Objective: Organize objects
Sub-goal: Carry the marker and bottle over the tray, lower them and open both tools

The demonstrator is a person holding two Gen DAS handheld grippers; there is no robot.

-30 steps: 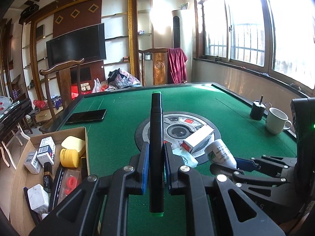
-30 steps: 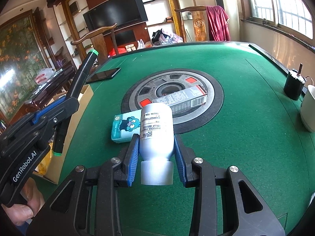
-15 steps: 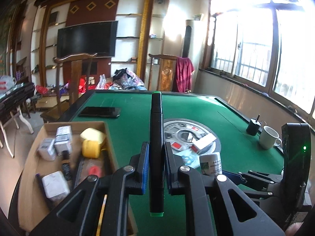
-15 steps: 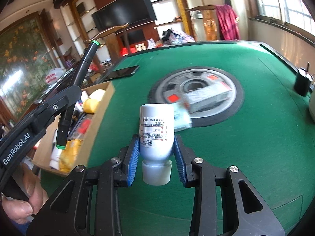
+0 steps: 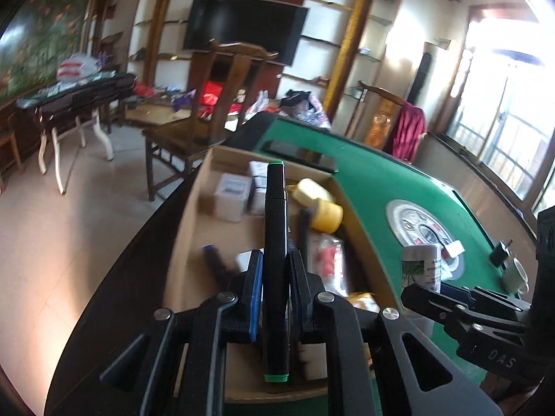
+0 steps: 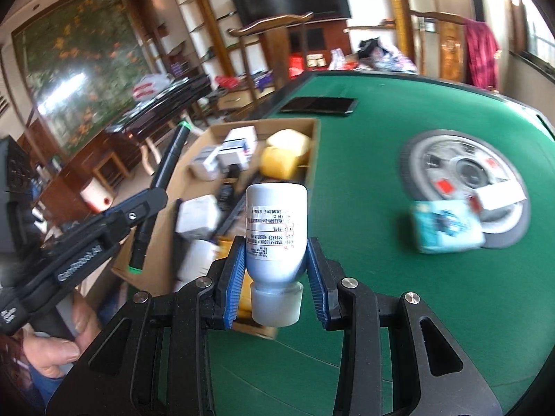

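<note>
My left gripper [image 5: 274, 277] is shut on a black marker with green ends [image 5: 275, 242] and holds it above the cardboard box [image 5: 194, 208]. The marker also shows in the right wrist view [image 6: 158, 187]. My right gripper [image 6: 275, 256] is shut on a white bottle [image 6: 274, 228], cap toward me, above the box's near right corner [image 6: 312, 159]. The bottle also shows in the left wrist view [image 5: 421, 267]. The box holds several small cartons, yellow pieces and other items.
The green table [image 6: 399, 294] carries a round centre plate [image 6: 461, 173], a teal tissue pack [image 6: 445, 225], a white carton [image 6: 499, 197] and a black phone [image 6: 319, 104]. A mug [image 5: 517, 274] and a dark pot [image 5: 499, 253] stand at the right. A wooden chair [image 5: 215, 111] stands beyond the box.
Both grippers have swung left, from over the table's middle to over the cardboard box, each still holding its object.
</note>
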